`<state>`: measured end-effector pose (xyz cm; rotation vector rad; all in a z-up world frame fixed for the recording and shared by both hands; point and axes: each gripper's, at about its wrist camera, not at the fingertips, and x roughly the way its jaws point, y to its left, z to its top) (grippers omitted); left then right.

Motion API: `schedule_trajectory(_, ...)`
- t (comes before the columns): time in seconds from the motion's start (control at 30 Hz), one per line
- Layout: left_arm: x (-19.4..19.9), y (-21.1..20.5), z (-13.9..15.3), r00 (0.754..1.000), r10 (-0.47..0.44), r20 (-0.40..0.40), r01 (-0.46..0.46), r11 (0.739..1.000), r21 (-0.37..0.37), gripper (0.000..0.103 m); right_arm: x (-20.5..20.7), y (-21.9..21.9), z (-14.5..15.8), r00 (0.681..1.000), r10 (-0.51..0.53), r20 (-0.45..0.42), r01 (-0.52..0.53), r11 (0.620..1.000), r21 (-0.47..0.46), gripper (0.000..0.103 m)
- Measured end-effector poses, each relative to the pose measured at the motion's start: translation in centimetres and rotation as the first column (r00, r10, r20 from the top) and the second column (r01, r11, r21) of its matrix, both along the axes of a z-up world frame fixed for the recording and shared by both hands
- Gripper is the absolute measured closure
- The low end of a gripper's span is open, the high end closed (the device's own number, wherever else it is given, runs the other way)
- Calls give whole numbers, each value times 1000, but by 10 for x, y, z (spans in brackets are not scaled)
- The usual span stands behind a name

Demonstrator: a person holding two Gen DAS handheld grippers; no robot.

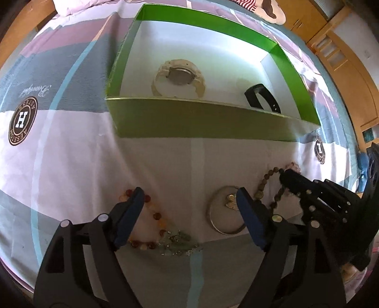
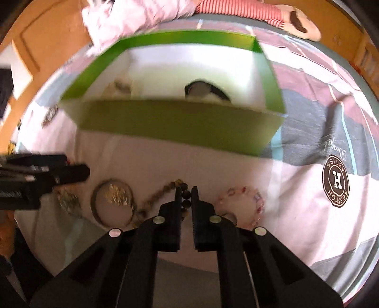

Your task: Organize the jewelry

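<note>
A green box [image 1: 196, 123] with a white inside holds a pale watch [image 1: 178, 78] and a black band [image 1: 261, 98]; it also shows in the right wrist view [image 2: 175, 123]. My left gripper [image 1: 189, 196] is open above an amber bead bracelet [image 1: 154, 222], a green-stone chain [image 1: 180, 244] and a metal bangle [image 1: 216, 225]. My right gripper [image 2: 186, 192] is shut on a brown bead bracelet [image 2: 186, 195], also seen in the left wrist view [image 1: 265, 184]. A pink bead bracelet [image 2: 241, 203] lies to its right.
Everything lies on a patterned bedsheet [image 1: 71, 154] with round logo patches [image 1: 23, 120]. Wooden furniture [image 1: 343, 61] stands to the right and a pillow [image 2: 132, 16] lies behind the box.
</note>
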<state>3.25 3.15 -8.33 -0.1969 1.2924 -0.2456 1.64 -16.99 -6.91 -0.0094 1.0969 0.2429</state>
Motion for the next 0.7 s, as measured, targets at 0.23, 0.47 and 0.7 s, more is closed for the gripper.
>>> schedule_trajectory(0.23,5,13,-5,998,35,-44,-38,997,-61,20,3,-15,5,999,-41,15,41,999,31,95)
schedule_trajectory(0.47,0,-8,-9,997,-56,-47,54,998,-31,20,6,-28,14,991,-123,57,120,991,63,95)
schedule_trajectory(0.7,-3,-24,-21,992,-108,-71,112,992,52,20,10,-30,3,989,-151,9,150,987,59,95)
